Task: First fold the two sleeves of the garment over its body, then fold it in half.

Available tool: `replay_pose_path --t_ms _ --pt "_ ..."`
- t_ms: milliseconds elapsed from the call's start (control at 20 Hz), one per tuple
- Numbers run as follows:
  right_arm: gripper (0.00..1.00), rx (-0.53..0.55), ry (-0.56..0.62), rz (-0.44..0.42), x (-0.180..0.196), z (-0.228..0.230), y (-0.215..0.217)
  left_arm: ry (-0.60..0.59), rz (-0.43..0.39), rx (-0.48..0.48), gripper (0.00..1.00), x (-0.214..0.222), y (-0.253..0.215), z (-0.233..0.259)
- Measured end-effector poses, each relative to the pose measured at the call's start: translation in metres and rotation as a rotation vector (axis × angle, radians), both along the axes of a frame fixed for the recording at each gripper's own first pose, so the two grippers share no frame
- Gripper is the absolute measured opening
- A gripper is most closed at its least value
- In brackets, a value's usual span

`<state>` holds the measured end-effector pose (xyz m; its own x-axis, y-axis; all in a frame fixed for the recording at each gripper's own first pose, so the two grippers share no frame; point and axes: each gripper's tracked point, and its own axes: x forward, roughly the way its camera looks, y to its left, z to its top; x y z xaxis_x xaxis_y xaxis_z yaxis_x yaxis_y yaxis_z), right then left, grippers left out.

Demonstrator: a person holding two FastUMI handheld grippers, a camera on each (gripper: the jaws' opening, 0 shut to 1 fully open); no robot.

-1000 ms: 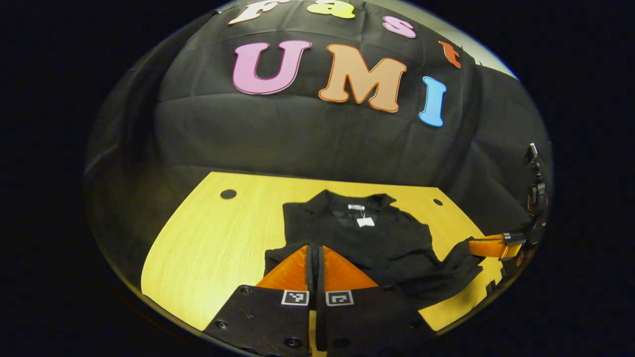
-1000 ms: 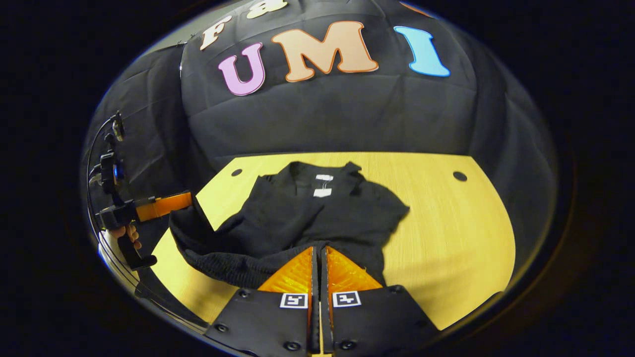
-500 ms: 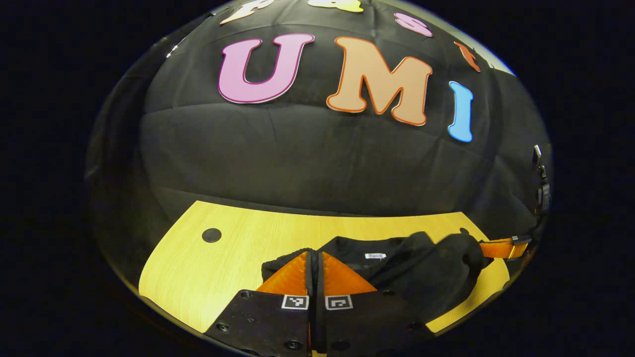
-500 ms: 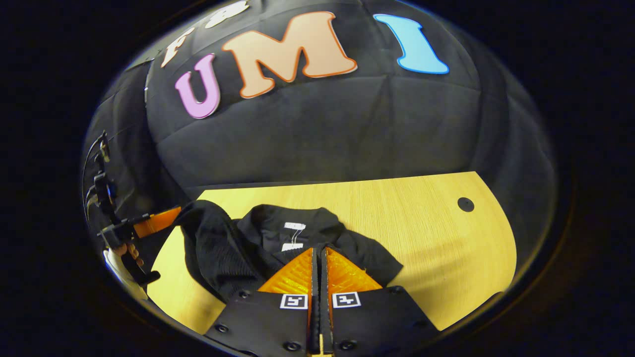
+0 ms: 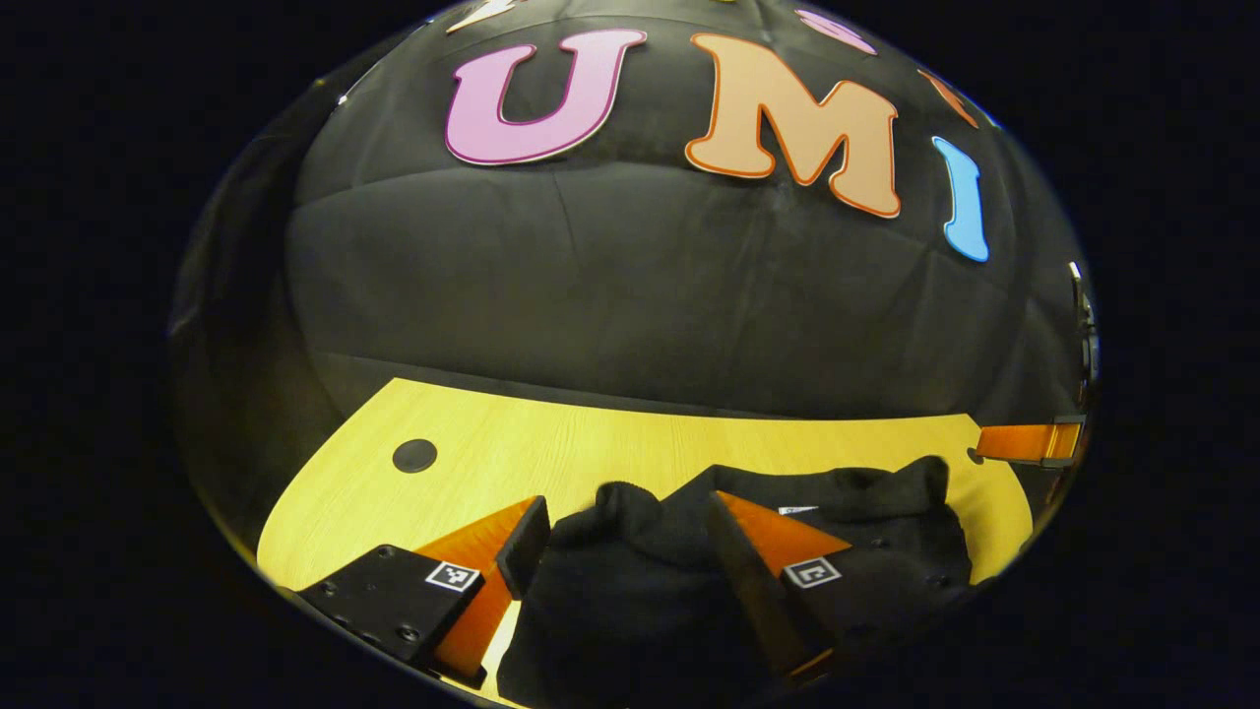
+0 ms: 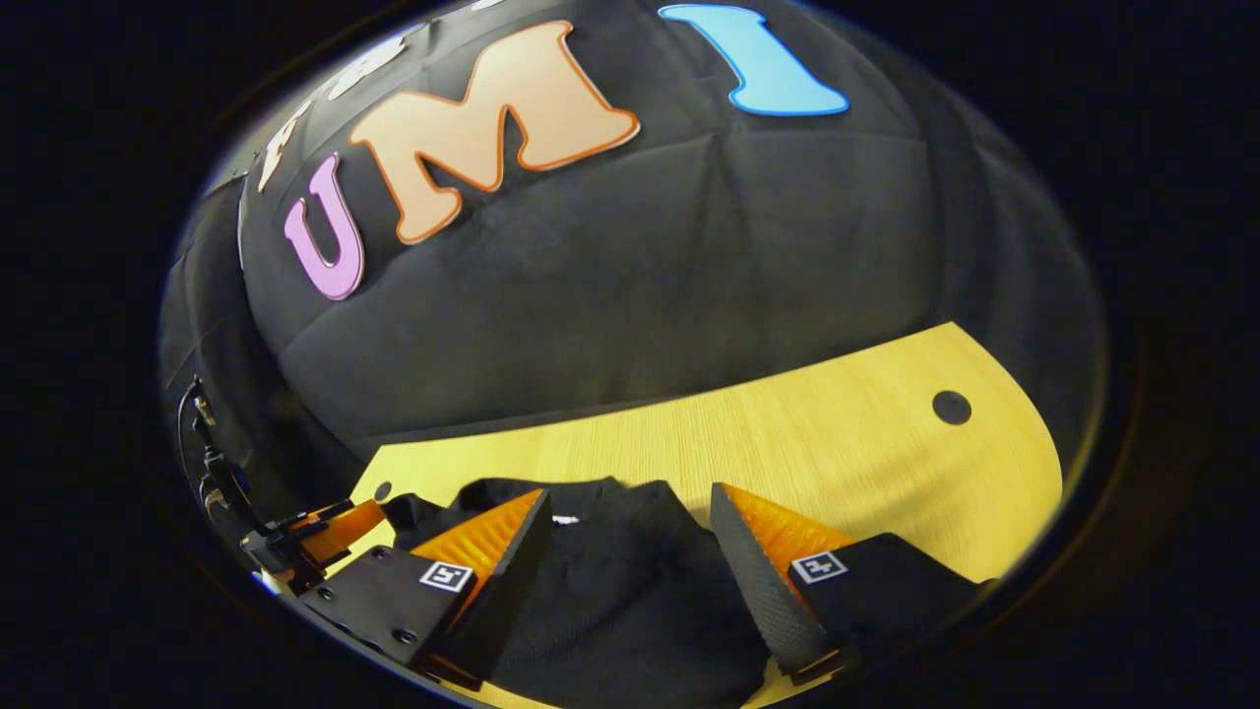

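Left gripper view: left gripper (image 5: 622, 522) recorded with fingers spread wide apart, released, above the black garment (image 5: 689, 551), which lay bunched on the near part of the yellow wooden table (image 5: 630, 448); the right gripper (image 5: 1024, 443) showed past the garment's far right corner, its state impossible to tell there. Right gripper view: right gripper (image 6: 630, 522) likewise spread and released over the same garment (image 6: 630, 591), with the table's round hole (image 6: 951, 407) well apart from the garment, to its right.
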<state>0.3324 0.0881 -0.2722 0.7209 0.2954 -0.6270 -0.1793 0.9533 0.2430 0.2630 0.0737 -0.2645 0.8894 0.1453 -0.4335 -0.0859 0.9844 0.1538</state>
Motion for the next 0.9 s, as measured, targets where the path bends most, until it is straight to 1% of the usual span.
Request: replay_pose_path --t_ms 50,100,150,300,450,600,650,700,750,800,850,900 --pt "0.99 0.012 -0.016 0.010 -0.006 0.010 -0.001 -0.025 0.006 -0.020 0.94 0.000 -0.002 0.008" --pt "0.94 0.017 -0.042 0.024 -0.010 0.021 0.000 -0.049 0.012 -0.038 0.94 -0.003 -0.004 0.018" --pt "0.98 0.013 -0.072 0.038 -0.012 0.031 0.001 -0.074 0.017 -0.056 0.94 -0.008 -0.005 0.029" --pt "0.98 0.023 -0.175 0.085 -0.033 0.064 0.007 -0.161 0.012 -0.126 0.94 -0.022 -0.019 0.063" --pt "0.98 0.065 -0.276 0.129 -0.064 0.100 0.022 -0.252 -0.021 -0.201 0.94 -0.039 -0.045 0.104" --pt "0.98 0.110 -0.366 0.178 -0.107 0.137 0.041 -0.318 -0.118 -0.223 0.94 -0.062 -0.080 0.138" --pt "0.98 0.121 -0.408 0.190 -0.123 0.151 0.043 -0.336 -0.156 -0.229 0.92 -0.070 -0.092 0.147" --pt "0.94 0.133 -0.464 0.195 -0.139 0.166 0.044 -0.350 -0.198 -0.239 0.94 -0.079 -0.107 0.153" --pt "0.94 0.135 -0.516 0.190 -0.156 0.179 0.041 -0.361 -0.245 -0.254 0.92 -0.090 -0.123 0.160" --pt "0.94 0.126 -0.556 0.177 -0.170 0.187 0.037 -0.369 -0.291 -0.267 0.93 -0.099 -0.140 0.164" --pt "0.98 0.106 -0.586 0.168 -0.184 0.192 0.032 -0.380 -0.334 -0.277 0.93 -0.108 -0.154 0.166" --pt "0.98 0.077 -0.618 0.155 -0.199 0.195 0.024 -0.395 -0.367 -0.283 0.93 -0.117 -0.167 0.168"
